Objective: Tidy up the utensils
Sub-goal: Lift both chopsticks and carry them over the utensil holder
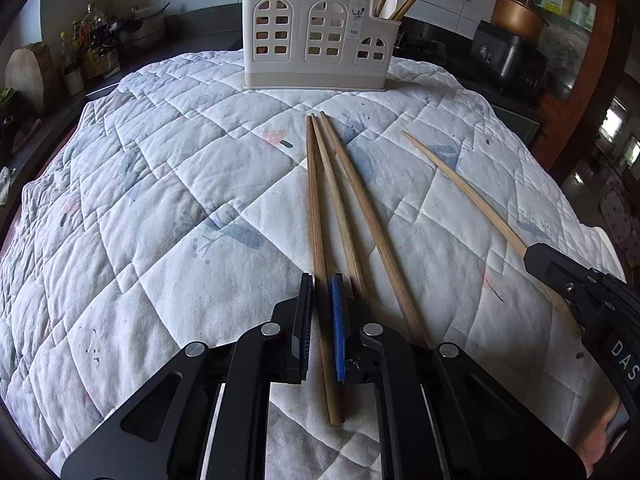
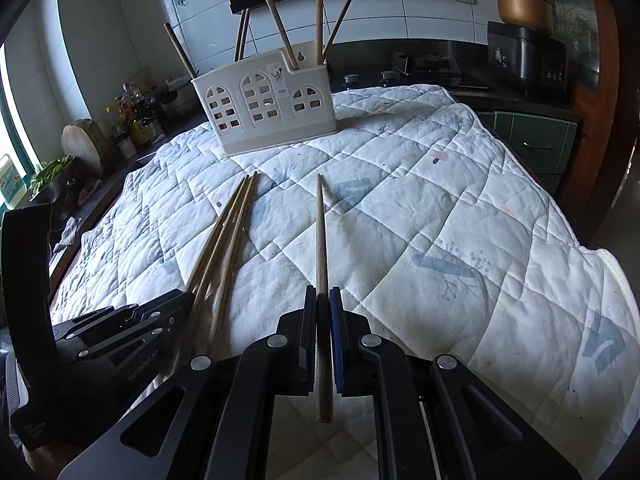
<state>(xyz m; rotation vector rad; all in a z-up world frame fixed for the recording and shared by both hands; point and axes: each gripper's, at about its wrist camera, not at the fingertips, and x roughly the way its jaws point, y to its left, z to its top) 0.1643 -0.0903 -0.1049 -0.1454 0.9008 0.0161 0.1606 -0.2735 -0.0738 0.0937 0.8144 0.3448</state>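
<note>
Three wooden chopsticks (image 1: pixel 352 208) lie side by side on the quilted cloth (image 1: pixel 160 200), tips toward a white utensil holder (image 1: pixel 316 36) at the far edge. My left gripper (image 1: pixel 321 280) is shut on the leftmost chopstick (image 1: pixel 314 200), near its thick end. A fourth chopstick (image 2: pixel 320 232) points at the holder (image 2: pixel 264 108), and my right gripper (image 2: pixel 323 290) is shut on it near its thick end. The right gripper (image 1: pixel 538 258) also shows in the left wrist view. In the right wrist view, the left gripper (image 2: pixel 184 300) sits low on the left. Several chopsticks stand in the holder.
Bottles (image 2: pixel 136 116) and a round wooden board (image 2: pixel 86 144) line the dark counter on the left. Behind the cloth are a gas stove (image 2: pixel 424 64) and a black cooker (image 2: pixel 528 56). The cloth's right edge (image 2: pixel 600 256) drops off beside green cabinets.
</note>
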